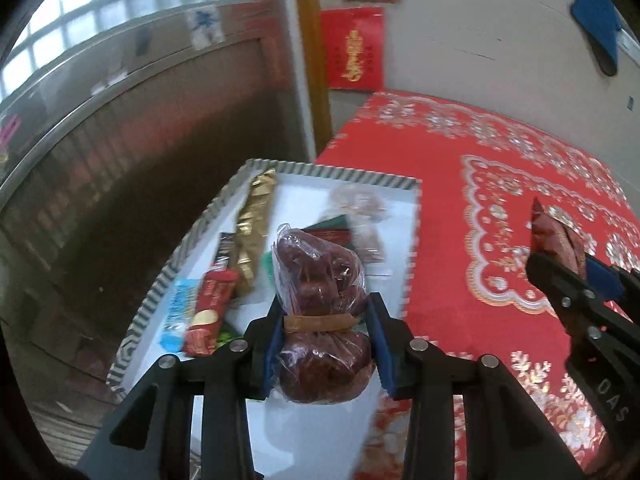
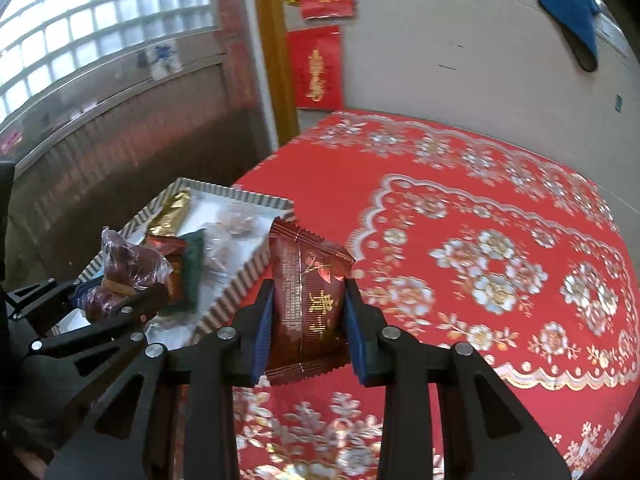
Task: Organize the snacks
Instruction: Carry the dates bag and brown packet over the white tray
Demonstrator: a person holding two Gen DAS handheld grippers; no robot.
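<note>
Clamping clear bag of dark red dates (image 1: 320,280) at its taped neck: left tongs (image 1: 324,332), bag upright between blue pads, above striped-rim tray (image 1: 192,236). Right tongs (image 2: 308,320) pinched on dark red snack packet (image 2: 308,300), over red floral counter (image 2: 480,280), just right of tray. Farther in tray: gold wrapper (image 1: 256,224), green packet (image 2: 195,268).

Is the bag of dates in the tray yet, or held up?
Held up. The left gripper clamps the bag of dates at its taped neck, above the tray.
</note>
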